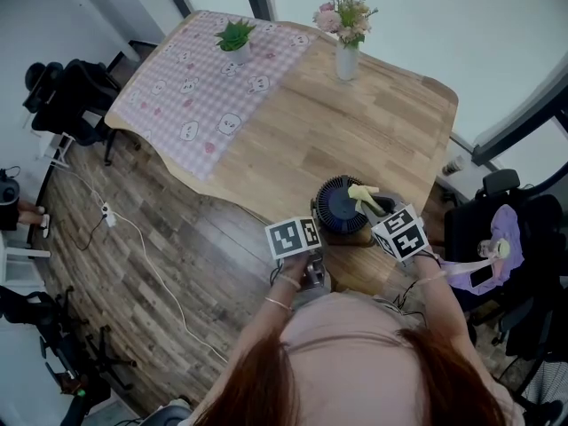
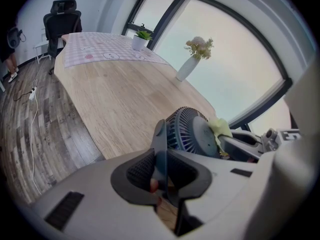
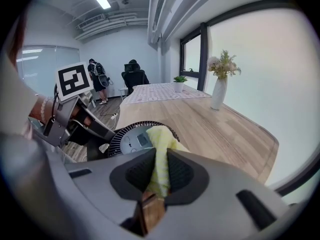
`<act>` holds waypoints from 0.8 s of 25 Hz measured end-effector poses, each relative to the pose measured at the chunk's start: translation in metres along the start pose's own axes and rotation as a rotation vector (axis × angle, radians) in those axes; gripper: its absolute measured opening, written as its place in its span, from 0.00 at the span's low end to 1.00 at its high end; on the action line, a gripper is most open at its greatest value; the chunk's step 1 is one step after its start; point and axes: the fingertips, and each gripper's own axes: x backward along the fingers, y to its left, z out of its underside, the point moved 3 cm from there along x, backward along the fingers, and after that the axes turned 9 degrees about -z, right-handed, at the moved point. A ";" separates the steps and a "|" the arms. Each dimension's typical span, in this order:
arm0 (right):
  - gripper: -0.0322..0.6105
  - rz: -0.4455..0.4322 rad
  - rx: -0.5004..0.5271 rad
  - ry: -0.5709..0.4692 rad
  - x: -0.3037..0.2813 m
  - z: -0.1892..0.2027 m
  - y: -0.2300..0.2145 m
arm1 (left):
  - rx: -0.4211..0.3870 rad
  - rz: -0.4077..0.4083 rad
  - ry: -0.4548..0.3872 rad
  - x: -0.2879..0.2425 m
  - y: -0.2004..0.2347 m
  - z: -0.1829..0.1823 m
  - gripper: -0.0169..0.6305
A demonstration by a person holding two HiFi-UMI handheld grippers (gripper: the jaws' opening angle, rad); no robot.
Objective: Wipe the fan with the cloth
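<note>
Fan (image 1: 342,204) sits on the table (image 1: 355,122) close to its near edge, right in front of the person. Left gripper (image 2: 161,170) is clamped on the fan's thin stand bracket (image 2: 160,141). Right gripper (image 3: 159,173) is pinched on a fold of the yellow cloth (image 3: 161,140), whose free end lies on the front grille by the hub. Risks as I read it: the bracket is a narrow edge between the pads, so a hard wipe could make it slip or pivot, and the fan head would swing away from the cloth. With the fan this near the edge, a push toward the person could slide it off. The cloth is held by a small fold only, so a snag in the grille slats could pull it out of the jaws. The two grippers are near each other, so a wide stroke may knock them together
</note>
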 end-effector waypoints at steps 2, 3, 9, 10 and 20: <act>0.13 -0.002 0.002 0.001 0.001 0.001 0.002 | -0.006 0.001 0.004 0.000 0.000 0.000 0.13; 0.13 -0.003 0.003 0.002 0.001 0.002 0.002 | -0.008 0.002 0.006 0.000 0.000 0.000 0.13; 0.13 0.005 0.017 0.005 0.004 0.004 0.007 | -0.015 0.001 0.006 -0.001 -0.001 0.000 0.13; 0.13 0.004 0.018 0.006 0.004 0.004 0.009 | -0.016 0.000 0.006 0.000 -0.001 0.000 0.13; 0.13 -0.018 0.039 0.016 0.007 0.009 0.023 | -0.022 -0.002 0.004 0.000 -0.001 0.000 0.13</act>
